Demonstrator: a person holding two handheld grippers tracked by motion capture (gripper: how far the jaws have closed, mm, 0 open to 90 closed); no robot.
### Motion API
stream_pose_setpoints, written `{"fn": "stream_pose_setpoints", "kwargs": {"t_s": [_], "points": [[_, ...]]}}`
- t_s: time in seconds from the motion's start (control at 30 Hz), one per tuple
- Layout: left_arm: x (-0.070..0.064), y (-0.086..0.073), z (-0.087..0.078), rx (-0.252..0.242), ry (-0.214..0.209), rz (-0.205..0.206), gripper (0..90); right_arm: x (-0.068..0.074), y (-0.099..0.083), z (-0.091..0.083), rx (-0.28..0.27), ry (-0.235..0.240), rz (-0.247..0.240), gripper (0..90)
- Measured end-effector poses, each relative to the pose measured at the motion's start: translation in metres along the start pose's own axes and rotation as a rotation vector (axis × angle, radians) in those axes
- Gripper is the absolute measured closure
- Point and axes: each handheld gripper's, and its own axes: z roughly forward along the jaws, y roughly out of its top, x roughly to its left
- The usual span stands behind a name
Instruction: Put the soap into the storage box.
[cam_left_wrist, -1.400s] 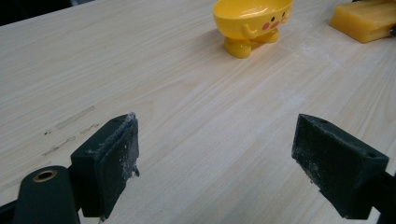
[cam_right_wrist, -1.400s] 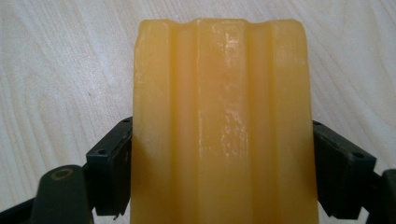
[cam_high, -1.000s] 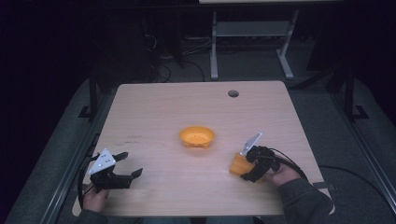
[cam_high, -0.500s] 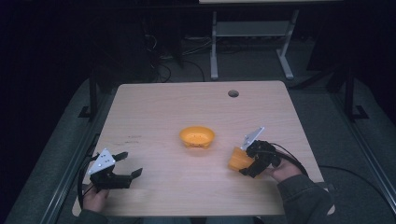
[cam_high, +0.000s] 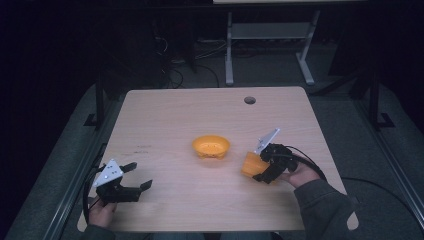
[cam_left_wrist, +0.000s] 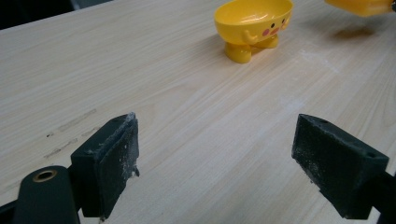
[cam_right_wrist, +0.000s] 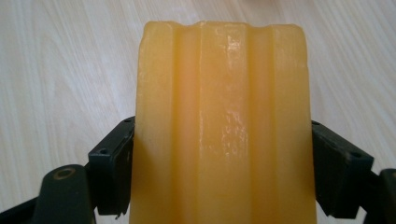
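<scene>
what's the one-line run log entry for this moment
right gripper: shut on orange cup, lifted off table | left gripper: open, holds nothing | yellow bowl: upright mid-table, apart from cup

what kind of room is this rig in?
Probably a lab or workshop, not a home: a bare wooden table with a cable hole, loose cables on grey carpet behind it, and a metal desk frame at the back.
</scene>
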Motion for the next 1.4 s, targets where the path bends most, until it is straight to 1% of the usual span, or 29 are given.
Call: {"fn": "stream_pose_setpoints", "kwargs": {"t_s": [0.03, 0.13, 0.3, 0.37, 0.47, 0.53, 0.57, 0.63, 0.7, 0.9, 0.93, 1.07, 1.23, 1.27, 1.4], "points": [[0.000, 0.000, 0.000, -0.002, 0.001, -0.003, 14.3, -0.001, 0.004, -0.001, -0.005, 0.002, -0.011, 20.7], [0.000, 0.000, 0.000, -0.001, 0.000, 0.002, 14.3, -0.002, 0.007, -0.002, -0.005, -0.002, -0.011, 20.7], [0.000, 0.000, 0.000, -0.005, 0.002, -0.004, 14.3, -0.005, 0.015, -0.002, -0.013, 0.005, -0.015, 20.7], [0.000, 0.000, 0.000, -0.006, 0.001, -0.005, 14.3, -0.007, 0.019, -0.001, -0.007, 0.002, -0.025, 20.7], [0.000, 0.000, 0.000, -0.007, 0.000, -0.005, 14.3, -0.008, 0.023, -0.002, -0.013, 0.004, -0.030, 20.7], [0.000, 0.000, 0.000, -0.006, 0.001, -0.004, 14.3, -0.009, 0.025, -0.002, -0.012, 0.005, -0.028, 20.7], [0.000, 0.000, 0.001, -0.009, 0.001, -0.005, 14.3, -0.010, 0.027, -0.002, -0.015, 0.005, -0.037, 20.7], [0.000, 0.000, 0.000, -0.009, 0.002, -0.005, 14.3, -0.011, 0.030, -0.002, -0.025, 0.008, -0.039, 20.7], [0.001, 0.000, 0.000, -0.007, 0.002, -0.002, 14.3, -0.012, 0.036, -0.002, -0.024, 0.005, -0.050, 20.7], [0.001, 0.000, 0.000, -0.006, 0.002, 0.000, 14.3, -0.014, 0.046, -0.003, -0.035, 0.011, -0.057, 20.7], [0.001, 0.000, 0.000, -0.006, 0.002, 0.000, 14.3, -0.015, 0.048, -0.003, -0.034, 0.004, -0.067, 20.7], [0.002, 0.000, 0.000, -0.008, 0.002, -0.005, 14.3, -0.017, 0.056, -0.004, -0.035, 0.004, -0.073, 20.7], [0.002, 0.000, 0.000, -0.008, 0.002, -0.005, 14.3, -0.020, 0.061, -0.003, -0.042, 0.006, -0.082, 20.7], [0.002, 0.000, 0.000, -0.008, 0.002, -0.003, 14.3, -0.020, 0.063, -0.003, -0.039, 0.008, -0.077, 20.7], [0.002, 0.000, 0.001, -0.009, 0.002, -0.006, 14.3, -0.022, 0.069, -0.002, -0.042, 0.008, -0.094, 20.7]]}}
